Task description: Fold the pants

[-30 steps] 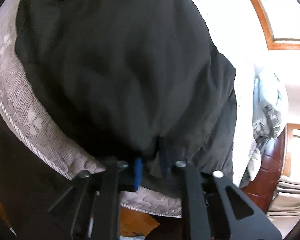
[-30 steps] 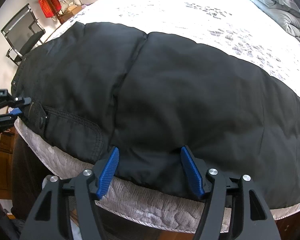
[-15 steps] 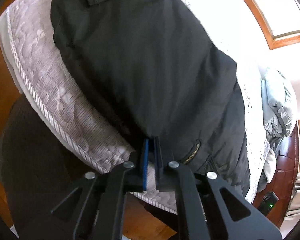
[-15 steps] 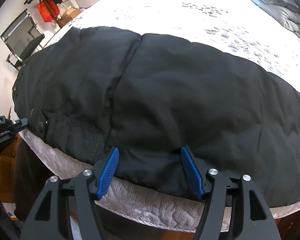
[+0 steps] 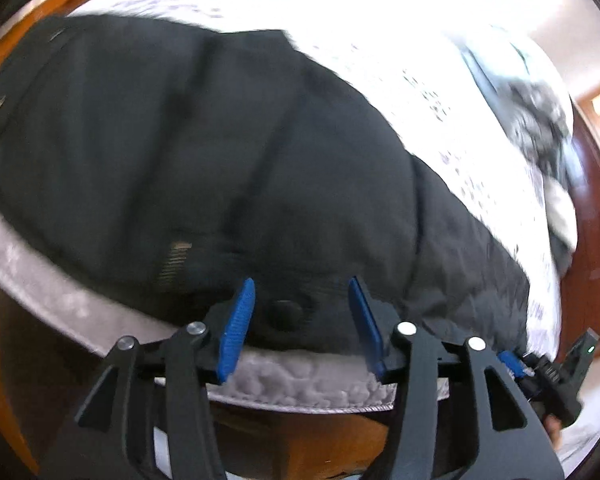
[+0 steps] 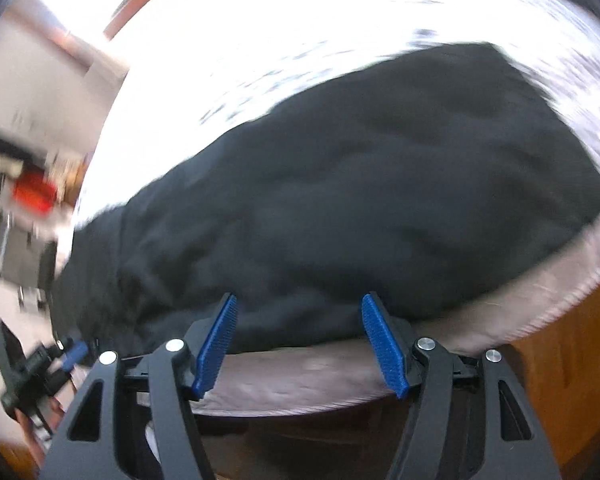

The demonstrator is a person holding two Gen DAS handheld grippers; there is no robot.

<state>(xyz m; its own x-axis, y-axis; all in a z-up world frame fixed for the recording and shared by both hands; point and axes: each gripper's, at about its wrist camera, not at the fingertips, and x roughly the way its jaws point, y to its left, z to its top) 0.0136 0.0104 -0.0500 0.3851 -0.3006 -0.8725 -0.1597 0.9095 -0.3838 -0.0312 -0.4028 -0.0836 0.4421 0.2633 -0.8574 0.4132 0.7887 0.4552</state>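
Black pants (image 5: pixel 220 152) lie spread along the near edge of a bed; they also show in the right wrist view (image 6: pixel 360 200). My left gripper (image 5: pixel 300 300) is open, its blue pads on either side of a black button at the waist edge, holding nothing. My right gripper (image 6: pixel 298 320) is open at the pants' near hem, empty. The right gripper also shows at the lower right of the left wrist view (image 5: pixel 540 372), and the left gripper at the lower left of the right wrist view (image 6: pixel 48 364). Both views are motion-blurred.
The bed (image 5: pixel 420 80) has a white patterned cover and a grey quilted mattress edge (image 5: pixel 300 384). A crumpled duvet (image 5: pixel 540 120) lies at the far end. Wooden floor (image 6: pixel 572 360) lies below. A chair and red item (image 6: pixel 32 192) stand at the left.
My left gripper has let go of the pants' edge, opened and swung to face the waist button. My right gripper stayed open and shifted right along the hem.
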